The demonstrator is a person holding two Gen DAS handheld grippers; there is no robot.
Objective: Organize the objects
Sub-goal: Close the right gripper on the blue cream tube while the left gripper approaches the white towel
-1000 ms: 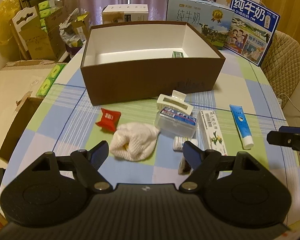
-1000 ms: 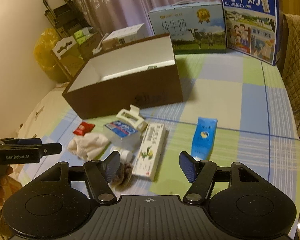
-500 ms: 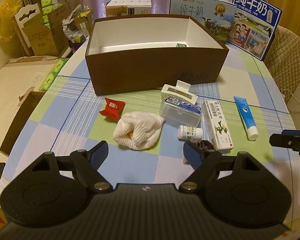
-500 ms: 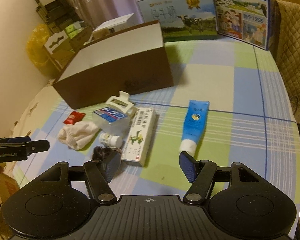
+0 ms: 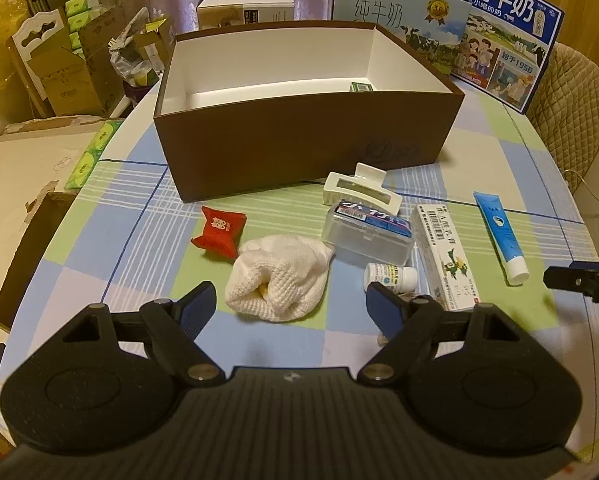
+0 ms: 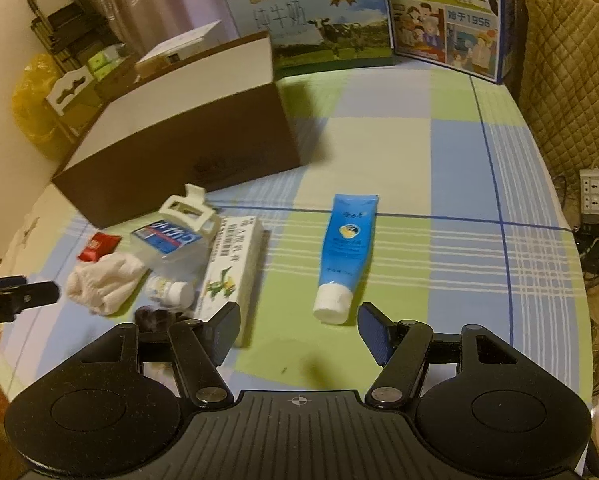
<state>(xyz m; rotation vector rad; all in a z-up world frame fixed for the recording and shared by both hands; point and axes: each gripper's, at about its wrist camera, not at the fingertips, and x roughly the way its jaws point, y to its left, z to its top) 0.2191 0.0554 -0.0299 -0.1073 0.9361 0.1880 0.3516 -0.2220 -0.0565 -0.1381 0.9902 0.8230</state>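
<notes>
While hidden from the right wrist, green packet [image 5: 361, 87] shows inside box [image 5: 299, 152].

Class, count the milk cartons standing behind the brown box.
2: the pale blue milk carton directly behind the brown box, and the dark blue milk carton to its right. Others may be hidden.

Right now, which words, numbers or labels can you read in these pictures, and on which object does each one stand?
"纯牛奶", with a "3.6" medal: pale blue milk carton.
"纯牛奶", "始于1956": dark blue milk carton.
Large blue characters: clear plastic case, too blurred to read.
Barcode and black characters: white medicine box, too small.
Gold emblem: red pouch, unreadable.
Print on blue tube, small white bottle: too small.
</notes>
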